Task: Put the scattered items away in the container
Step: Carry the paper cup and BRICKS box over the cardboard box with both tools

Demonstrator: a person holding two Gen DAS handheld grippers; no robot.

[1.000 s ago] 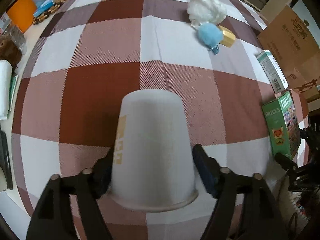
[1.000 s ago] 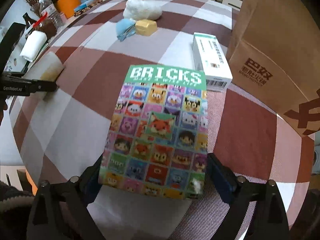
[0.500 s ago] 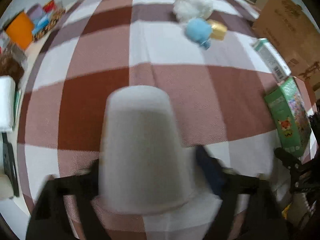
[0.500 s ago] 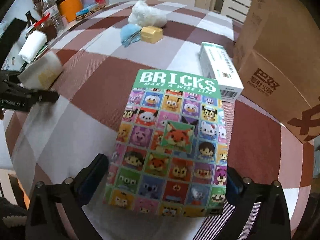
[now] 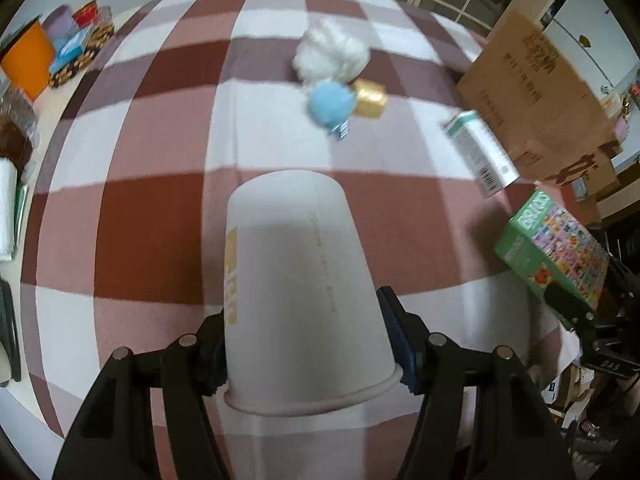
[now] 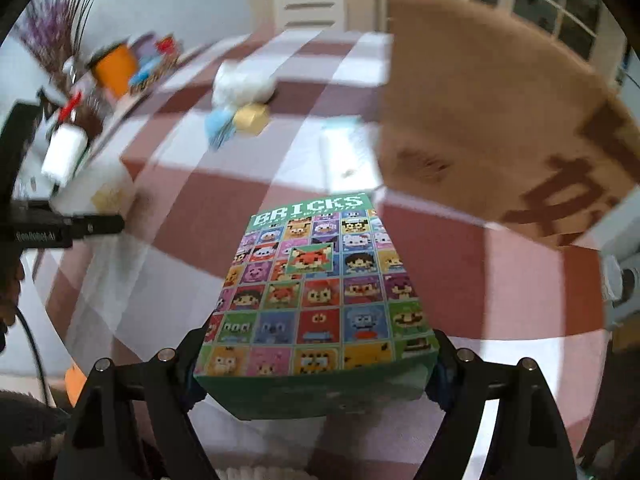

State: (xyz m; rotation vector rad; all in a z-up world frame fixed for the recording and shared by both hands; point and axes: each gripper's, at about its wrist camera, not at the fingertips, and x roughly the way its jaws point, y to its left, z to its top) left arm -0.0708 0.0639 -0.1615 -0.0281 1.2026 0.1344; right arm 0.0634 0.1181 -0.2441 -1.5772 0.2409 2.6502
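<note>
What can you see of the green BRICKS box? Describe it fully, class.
The BRICKS box is a flat green cardboard carton; its face shows a grid of pixel cartoon characters under white lettering. It sits tilted between the right gripper's closing jaws, whose pads meet its side edges. It looks lifted off the checked tablecloth. The left wrist view shows it too.

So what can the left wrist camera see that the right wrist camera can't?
Only the left view shows the left gripper close up, pads pressed on the upturned paper cup. Only the right view shows the right gripper, its jaws closing on the Bricks box, and the purple plant. Both show the checked cloth, white fluff, blue pom-pom, yellow block and brown bag.
</note>
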